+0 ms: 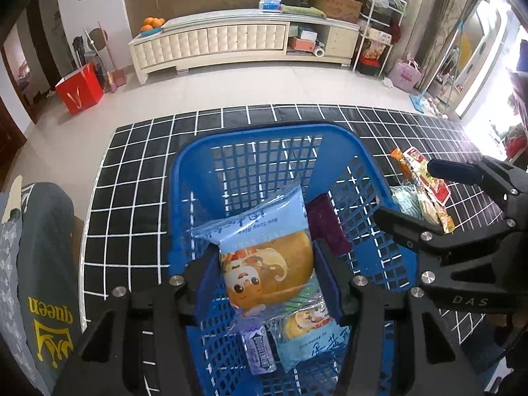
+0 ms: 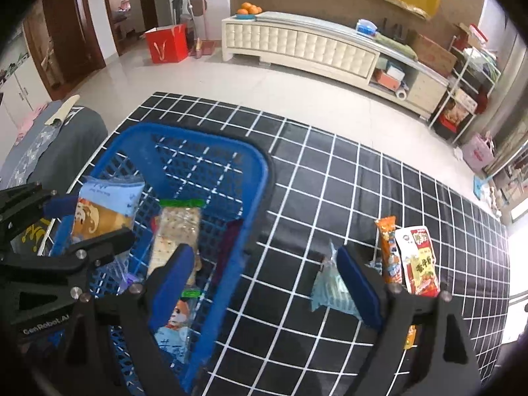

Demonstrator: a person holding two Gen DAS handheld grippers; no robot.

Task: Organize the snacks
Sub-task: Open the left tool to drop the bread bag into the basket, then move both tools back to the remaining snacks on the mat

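- Blue basket (image 1: pixel 184 178) stands on the black grid mat (image 1: pixel 132 171); it is the collecting point for the snacks.
- Left gripper (image 1: pixel 267 283) hangs over the basket with a light-blue bun packet (image 1: pixel 264 257) between its fingers; the jaws appear closed against the packet's sides, though whether it is gripped or just being let go cannot be told for certain.
- Inside the basket, counted: one second bun packet (image 1: pixel 310 333), one purple gum pack (image 1: pixel 259 351), one dark purple item (image 1: pixel 325 221), one cracker packet (image 2: pixel 176 231).
- Right gripper (image 2: pixel 274 283) sits above the mat between basket and loose snacks, jaws spread wide, holding nothing.
- Still on the mat, right of the basket: one pale blue packet (image 2: pixel 325 290), one orange stick packet (image 2: pixel 387 247), one red-and-white packet (image 2: pixel 419 260); possibly more behind the finger, unclear.
- Judgement: step in hand is placing the bun packet. Next move calls for the right gripper to descend on the pale blue packet, nearest its jaws.
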